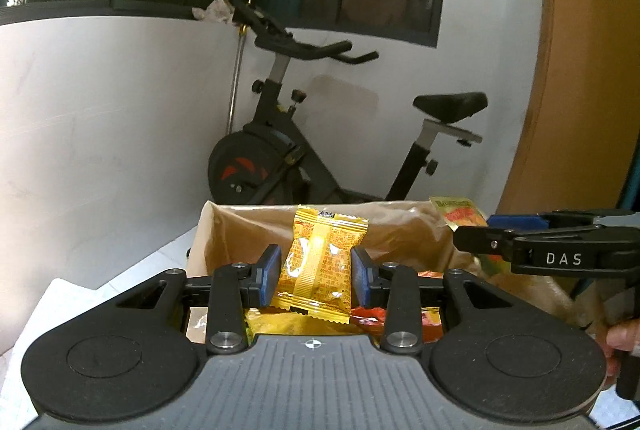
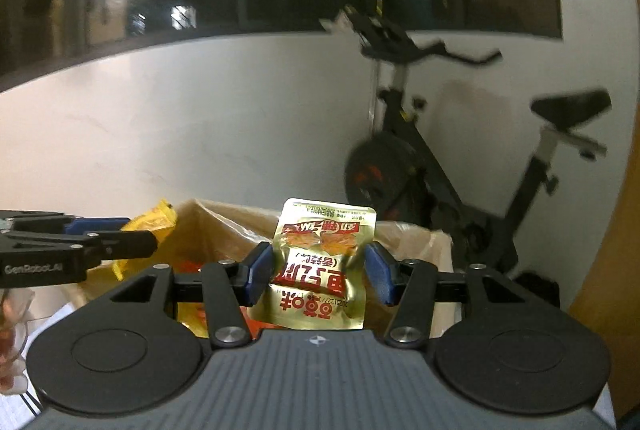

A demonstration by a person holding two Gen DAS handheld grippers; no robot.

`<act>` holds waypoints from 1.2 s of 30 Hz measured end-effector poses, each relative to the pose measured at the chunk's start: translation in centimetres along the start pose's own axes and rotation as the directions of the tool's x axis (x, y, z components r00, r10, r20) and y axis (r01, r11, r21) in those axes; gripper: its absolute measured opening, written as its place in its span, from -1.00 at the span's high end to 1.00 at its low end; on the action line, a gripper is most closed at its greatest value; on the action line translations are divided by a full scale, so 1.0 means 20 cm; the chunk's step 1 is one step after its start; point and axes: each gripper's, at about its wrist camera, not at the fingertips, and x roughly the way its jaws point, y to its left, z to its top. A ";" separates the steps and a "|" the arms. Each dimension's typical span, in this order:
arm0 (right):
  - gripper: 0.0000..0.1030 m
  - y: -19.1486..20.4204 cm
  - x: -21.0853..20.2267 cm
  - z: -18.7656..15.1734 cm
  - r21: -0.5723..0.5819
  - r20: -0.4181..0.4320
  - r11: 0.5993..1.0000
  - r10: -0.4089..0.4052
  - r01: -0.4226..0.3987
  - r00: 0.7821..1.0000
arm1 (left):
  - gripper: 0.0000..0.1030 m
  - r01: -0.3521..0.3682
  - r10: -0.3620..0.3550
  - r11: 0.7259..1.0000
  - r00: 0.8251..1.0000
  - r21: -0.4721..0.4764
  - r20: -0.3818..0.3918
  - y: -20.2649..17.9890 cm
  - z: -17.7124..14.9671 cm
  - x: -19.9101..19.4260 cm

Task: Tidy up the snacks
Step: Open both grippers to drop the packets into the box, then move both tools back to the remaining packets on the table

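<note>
- Above the cardboard box [image 1: 224, 226], at 12 o'clock: left gripper [image 1: 316, 272] clamped on yellow packet [image 1: 320, 262], right gripper [image 2: 320, 272] pinching gold pouch [image 2: 324, 262].
- Could slip from thin edge grips, landing outside or mixed.

Your left gripper [image 1: 316, 270] pinches a yellow snack packet [image 1: 320, 262] upright between its blue pads, above an open cardboard box [image 1: 224, 226] holding more wrappers. At right, your right gripper [image 1: 480, 230] grips a gold sachet [image 1: 458, 212] over the same box. An exercise bike [image 1: 304, 134] stands far behind.
</note>
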 end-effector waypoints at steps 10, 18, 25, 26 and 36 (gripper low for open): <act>-0.26 -0.04 0.04 -0.02 0.038 -0.042 0.999 -0.016 0.018 0.999 | -0.32 -0.019 0.019 1.000 1.000 0.012 -0.001 0.05 -0.01 -0.01; -0.26 0.03 -0.15 -0.08 -0.025 0.039 1.000 0.014 -0.013 0.999 | -0.32 -0.003 0.001 0.999 1.000 0.044 0.030 0.07 -0.02 -0.14; -0.26 0.11 -0.31 -0.18 -0.105 0.086 0.994 0.021 -0.012 0.996 | -0.32 -0.004 0.001 0.999 0.998 0.038 0.059 0.13 -0.06 -0.32; -0.26 0.12 -0.33 -0.19 -0.109 0.094 0.994 0.023 -0.012 0.995 | -0.32 -0.004 0.001 0.999 0.998 0.038 0.061 0.13 -0.08 -0.35; -0.26 0.18 -0.51 -0.36 -0.067 0.149 0.997 0.050 -0.040 0.988 | -0.31 0.008 -0.009 1.000 0.999 0.023 0.047 0.18 -0.26 -0.50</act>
